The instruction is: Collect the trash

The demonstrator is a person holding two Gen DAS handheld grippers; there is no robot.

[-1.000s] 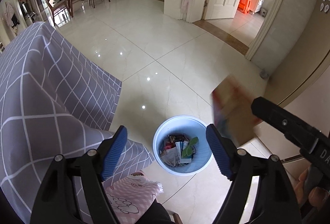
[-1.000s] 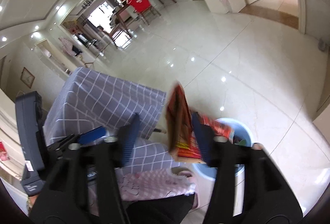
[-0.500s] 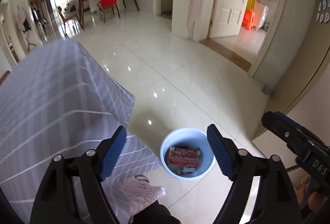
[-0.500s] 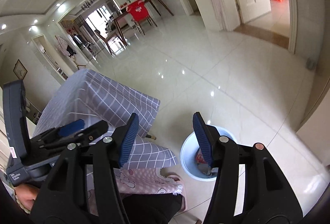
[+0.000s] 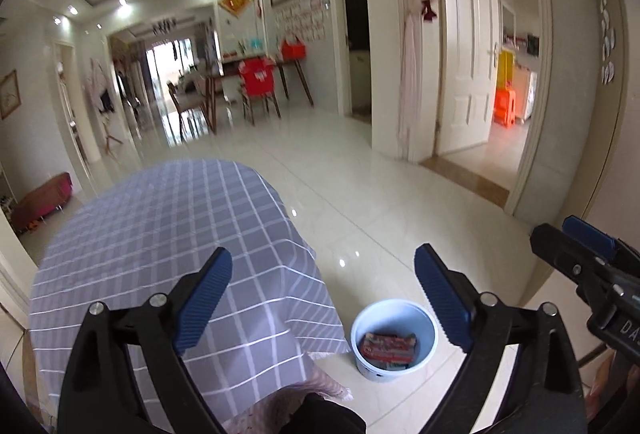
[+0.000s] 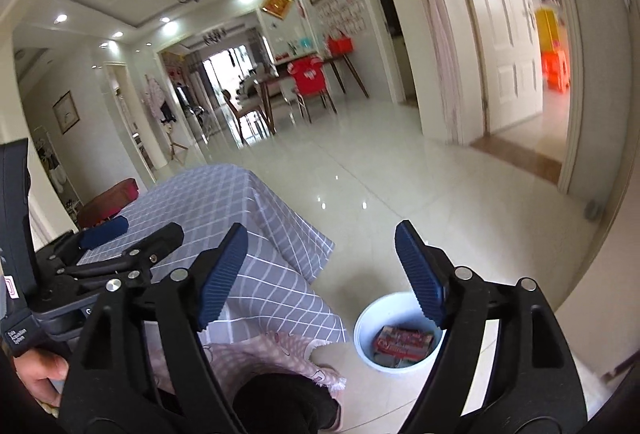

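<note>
A white round bin (image 5: 390,318) stands on the tiled floor beside the table; it also shows in the right wrist view (image 6: 370,320). A red printed packet (image 5: 386,348) lies on top of the trash inside it, also seen in the right wrist view (image 6: 404,344). My left gripper (image 5: 322,298) is open and empty, raised above the table's edge and the bin. My right gripper (image 6: 320,272) is open and empty, also raised above the bin. The right gripper shows at the right edge of the left wrist view (image 5: 576,254).
A table under a grey checked cloth (image 5: 168,234) stands left of the bin. A pink patterned cloth (image 6: 264,358) lies at the person's lap. A glossy tiled floor (image 5: 384,202) stretches to a dining table with a red-covered chair (image 5: 258,78) and doorways at the right.
The right gripper let go of the red packet, which dropped into the bin. Both grippers have since tilted upward and pulled back, showing more of the room.
</note>
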